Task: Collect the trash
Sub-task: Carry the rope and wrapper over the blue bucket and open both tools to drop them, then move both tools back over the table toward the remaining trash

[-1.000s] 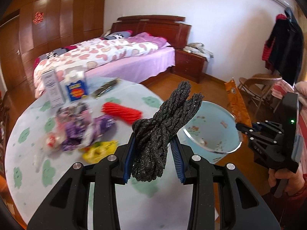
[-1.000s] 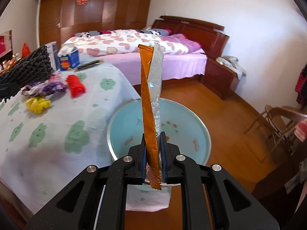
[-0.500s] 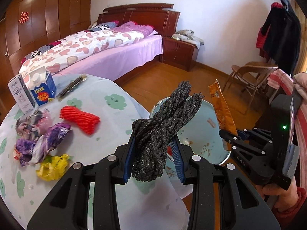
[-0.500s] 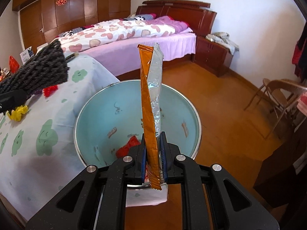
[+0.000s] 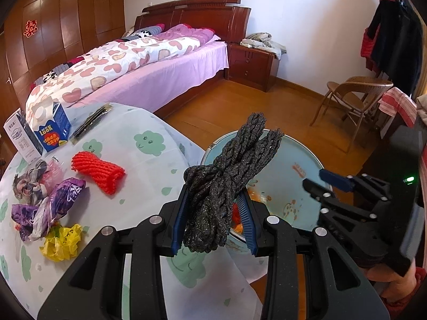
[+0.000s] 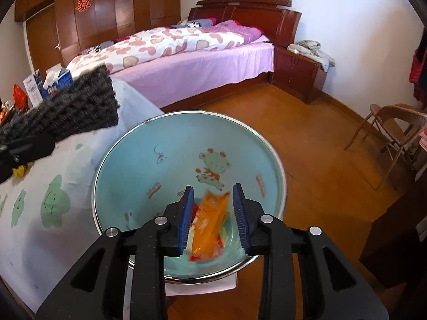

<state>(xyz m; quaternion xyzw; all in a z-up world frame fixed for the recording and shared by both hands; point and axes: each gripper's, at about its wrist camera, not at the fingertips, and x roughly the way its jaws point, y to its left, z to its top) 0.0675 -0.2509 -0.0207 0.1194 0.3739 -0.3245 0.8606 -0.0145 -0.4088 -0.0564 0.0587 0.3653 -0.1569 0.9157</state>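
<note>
Basin point(image 6: 269, 149) is sitting just off the table point(image 5: 149, 165) edge, orange wrapper point(image 6: 210, 221) lying inside. Right gripper point(image 6: 213, 216) is hanging over it, jaws spread, empty. Left gripper point(image 5: 213, 221) is clamping the black foam net point(image 5: 226, 181); carry it over the basin's centre before releasing, since it's light and bulky.

My left gripper point(image 5: 213, 210) is clamped shut, fingers pointing forward and up. My right gripper point(image 6: 213, 213) hangs with its fingers point(image 6: 241, 213) spread apart, angled downward, gripping nothing.
</note>
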